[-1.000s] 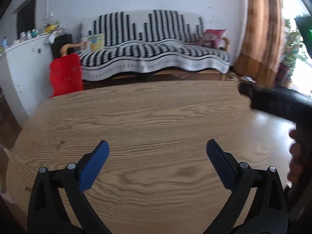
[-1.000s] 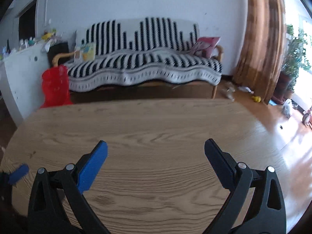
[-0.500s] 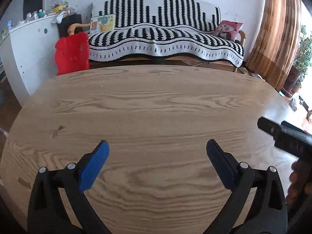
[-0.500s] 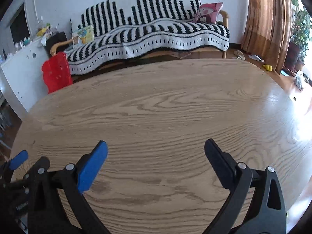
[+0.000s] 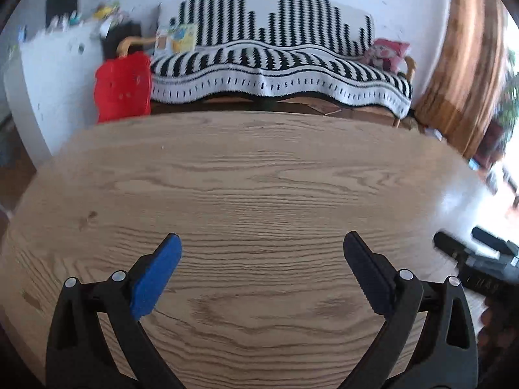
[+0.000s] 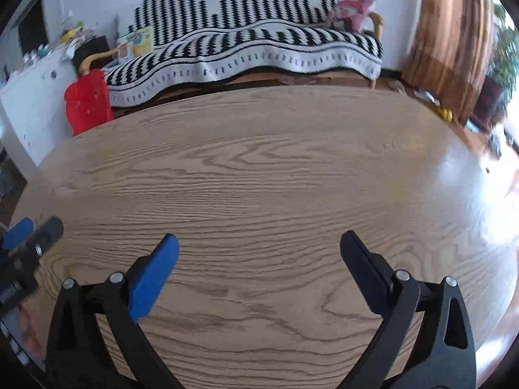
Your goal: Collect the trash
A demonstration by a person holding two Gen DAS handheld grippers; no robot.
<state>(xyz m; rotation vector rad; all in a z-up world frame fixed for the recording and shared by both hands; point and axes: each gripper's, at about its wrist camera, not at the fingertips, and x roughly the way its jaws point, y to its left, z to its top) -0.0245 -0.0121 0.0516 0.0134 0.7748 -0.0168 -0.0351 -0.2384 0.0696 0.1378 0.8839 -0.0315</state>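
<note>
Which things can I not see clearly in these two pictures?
- Small items on the white cabinet: left wrist view, blurred and too small to name.
- Objects on the floor by the curtain: right wrist view, small and smeared.
- The right gripper in the left wrist view: cut off by the right edge.
- Trash: none can be made out on the wooden table; its near edge is hidden behind both open grippers.

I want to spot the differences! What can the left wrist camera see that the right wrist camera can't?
Only the left wrist view shows the right gripper from the side, at its right edge. Only the right wrist view shows the small yellow thing on the floor by the curtain, and the left gripper at its left edge. Both show the wooden table, the striped sofa and the red bin. Both grippers are open and hold nothing.
</note>
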